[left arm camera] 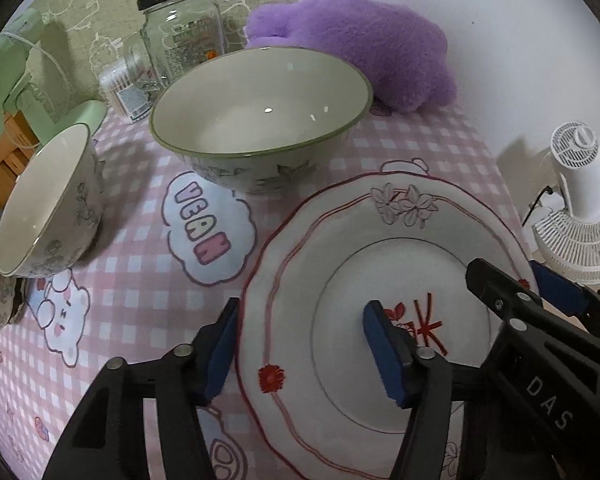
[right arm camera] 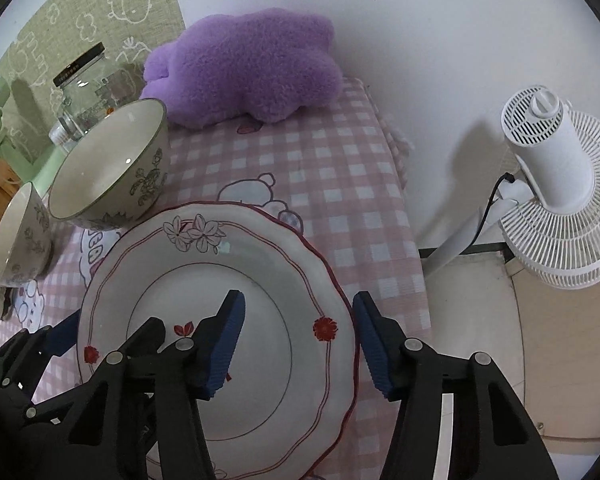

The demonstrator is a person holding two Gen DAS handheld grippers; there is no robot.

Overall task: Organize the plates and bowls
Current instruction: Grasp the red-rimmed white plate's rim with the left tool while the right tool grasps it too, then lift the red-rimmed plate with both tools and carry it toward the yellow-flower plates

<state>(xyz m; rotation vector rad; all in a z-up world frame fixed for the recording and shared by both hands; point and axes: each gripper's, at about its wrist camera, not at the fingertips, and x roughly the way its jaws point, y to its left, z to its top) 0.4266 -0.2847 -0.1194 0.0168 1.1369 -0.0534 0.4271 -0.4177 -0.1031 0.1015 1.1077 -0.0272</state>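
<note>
Left gripper (left arm camera: 300, 350) and right gripper (right arm camera: 298, 346) angled steeply down, each half-open astride opposite plate (right arm camera: 260, 272) rims, not clamped

I see a white scalloped plate (left arm camera: 380, 280) with a red line border, red flowers and outlined blossoms lying flat at lower centre of both views. Above it, left of centre, stands an upright, empty green-rimmed bowl (left arm camera: 260, 120) with leaf prints. A smaller floral bowl (left arm camera: 48, 204) sits at the left edge.
</note>
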